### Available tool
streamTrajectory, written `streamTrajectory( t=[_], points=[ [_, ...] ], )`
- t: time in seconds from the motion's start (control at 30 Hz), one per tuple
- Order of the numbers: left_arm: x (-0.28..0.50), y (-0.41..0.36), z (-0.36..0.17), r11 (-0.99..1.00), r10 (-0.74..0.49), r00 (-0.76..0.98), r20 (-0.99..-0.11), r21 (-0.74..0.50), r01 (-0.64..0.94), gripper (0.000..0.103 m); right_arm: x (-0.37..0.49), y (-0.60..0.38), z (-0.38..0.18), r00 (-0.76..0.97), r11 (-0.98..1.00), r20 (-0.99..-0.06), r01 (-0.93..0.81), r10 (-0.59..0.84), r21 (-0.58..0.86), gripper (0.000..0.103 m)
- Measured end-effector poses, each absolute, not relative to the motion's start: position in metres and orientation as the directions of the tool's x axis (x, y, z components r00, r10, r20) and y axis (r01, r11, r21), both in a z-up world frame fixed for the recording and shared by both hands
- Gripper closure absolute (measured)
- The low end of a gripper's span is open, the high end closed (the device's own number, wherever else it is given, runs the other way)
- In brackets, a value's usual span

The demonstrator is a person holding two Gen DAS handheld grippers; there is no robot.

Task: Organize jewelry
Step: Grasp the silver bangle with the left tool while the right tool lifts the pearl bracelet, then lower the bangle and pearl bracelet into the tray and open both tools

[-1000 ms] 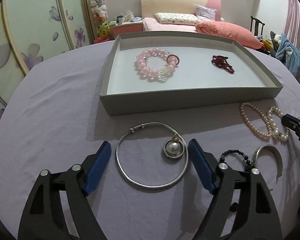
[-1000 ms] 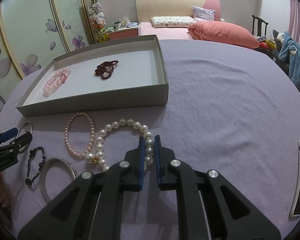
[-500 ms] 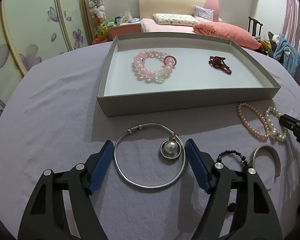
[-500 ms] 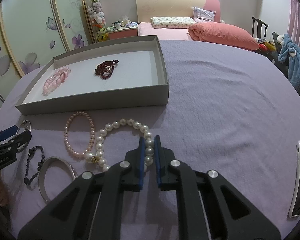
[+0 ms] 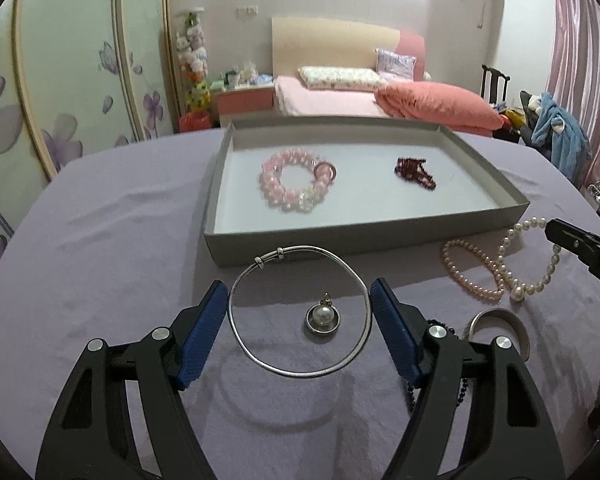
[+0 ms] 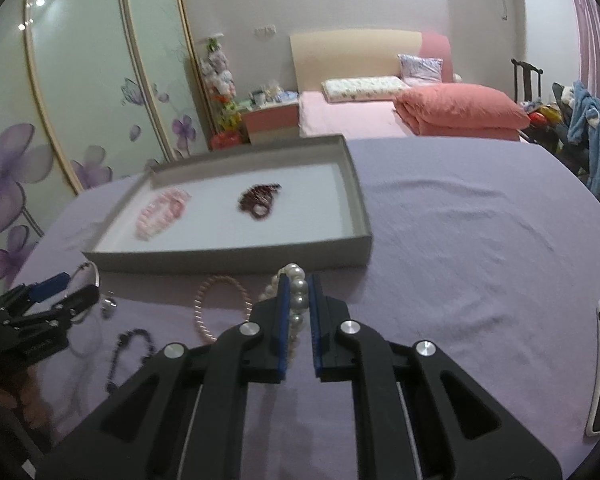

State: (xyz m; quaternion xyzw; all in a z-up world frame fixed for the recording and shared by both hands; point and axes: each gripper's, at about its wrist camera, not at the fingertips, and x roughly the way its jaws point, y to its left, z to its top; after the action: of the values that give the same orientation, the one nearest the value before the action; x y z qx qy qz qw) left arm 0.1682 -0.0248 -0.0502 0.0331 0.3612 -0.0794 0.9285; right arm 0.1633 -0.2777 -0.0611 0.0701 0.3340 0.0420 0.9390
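Silver neck ring (image 5: 300,312) flat on purple table (image 5: 100,260), lying between wide-spread pads of left tool (image 5: 298,304), pearl pendant (image 5: 323,317) inside ring. Grey tray (image 5: 364,236) just far of ring, straight ahead; pink bracelet (image 5: 298,186) and dark red beads (image 5: 415,168) already in it. Right tool (image 6: 299,306) narrow around white pearl strand (image 6: 297,300); frame blurred, probably gripping. Tray far-left of right tool.

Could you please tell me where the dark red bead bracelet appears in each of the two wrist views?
Left wrist: the dark red bead bracelet lies upper right of centre, in the right half of the grey tray.
Right wrist: it lies left of centre, mid-tray.
Shared landmark: the pink bead bracelet beside it.
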Motion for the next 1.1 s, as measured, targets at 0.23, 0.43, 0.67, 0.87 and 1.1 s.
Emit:
streamTrajectory(
  t=[0.23,0.43,0.67,0.87,1.1],
  points=[
    [0.152,-0.025,-0.037,0.989,-0.091,0.793,-0.603,0.042,0.145,0.030,0.152,-0.267,-0.046,0.807,0.979,-0.567,-0.068,0.167,0.192,0.093],
    [0.142,-0.024,-0.030,0.991,-0.065,0.827,-0.558,0.058,0.118,0.030,0.146,-0.259,-0.040,0.824,0.977,-0.537,-0.080,0.178,0.200,0.093],
    [0.134,-0.026,-0.022,0.993,-0.039,0.865,-0.501,0.077,0.089,0.030,0.138,-0.251,-0.034,0.846,0.977,-0.504,-0.088,0.176,0.194,0.093],
    [0.126,-0.029,-0.012,0.994,-0.019,0.898,-0.440,0.088,0.064,0.030,0.128,-0.243,-0.024,0.879,0.981,-0.447,-0.094,0.163,0.171,0.093],
    [0.118,-0.037,0.001,0.994,0.008,0.933,-0.360,0.102,0.031,0.030,0.114,-0.233,-0.006,0.930,0.989,-0.347,-0.087,0.123,0.117,0.093]
  ],
)
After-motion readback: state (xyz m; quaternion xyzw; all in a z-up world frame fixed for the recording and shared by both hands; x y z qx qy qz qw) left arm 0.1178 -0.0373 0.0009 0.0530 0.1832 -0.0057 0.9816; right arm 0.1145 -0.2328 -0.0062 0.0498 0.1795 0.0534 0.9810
